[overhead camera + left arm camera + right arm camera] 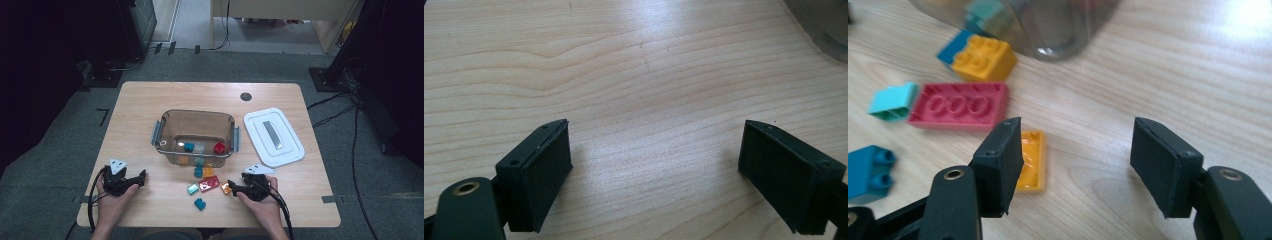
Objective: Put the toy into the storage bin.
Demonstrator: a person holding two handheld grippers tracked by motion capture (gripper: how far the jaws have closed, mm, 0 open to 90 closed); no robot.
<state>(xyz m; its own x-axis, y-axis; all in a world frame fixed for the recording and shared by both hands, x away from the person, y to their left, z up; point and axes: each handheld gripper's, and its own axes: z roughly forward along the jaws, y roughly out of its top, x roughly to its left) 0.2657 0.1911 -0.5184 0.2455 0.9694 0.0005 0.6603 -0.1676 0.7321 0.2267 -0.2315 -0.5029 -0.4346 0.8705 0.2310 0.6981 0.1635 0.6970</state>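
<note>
Black pads of my right tool (1075, 167) fill the foreground in the right gripper view, spread apart with bare wood between them; nothing is pinched. Its left pad (1000, 165) sits right in front of the small orange piece (1032, 160), a flat yellow-orange block lying on the tabletop (1158, 65), partly hidden behind that pad, so I cannot tell whether pad and piece touch. Just beyond it lies the red brick (959, 106), flat with its hollow underside up. Beside that, to the left, a light teal block (893, 101), and farther out a yellow brick (983, 59) stacked against a blue one, close to the wall of the clear bin (1048, 30). At the left edge, a darker blue block (868, 172).

From the high view I see my right tool (239, 189) low on the tabletop (150, 100), its tips beside the orange piece (226, 188), with the loose cluster of blocks just left of it and the clear bin (195, 120) behind, a few blocks already inside. The white lid (274, 136) lies flat to the right of the bin, apart from it.

My left tool (135, 181) rests near the front left of the tabletop, well away from the blocks. In the left gripper view its pads (544, 170) stand wide apart over bare wood, holding nothing.
</note>
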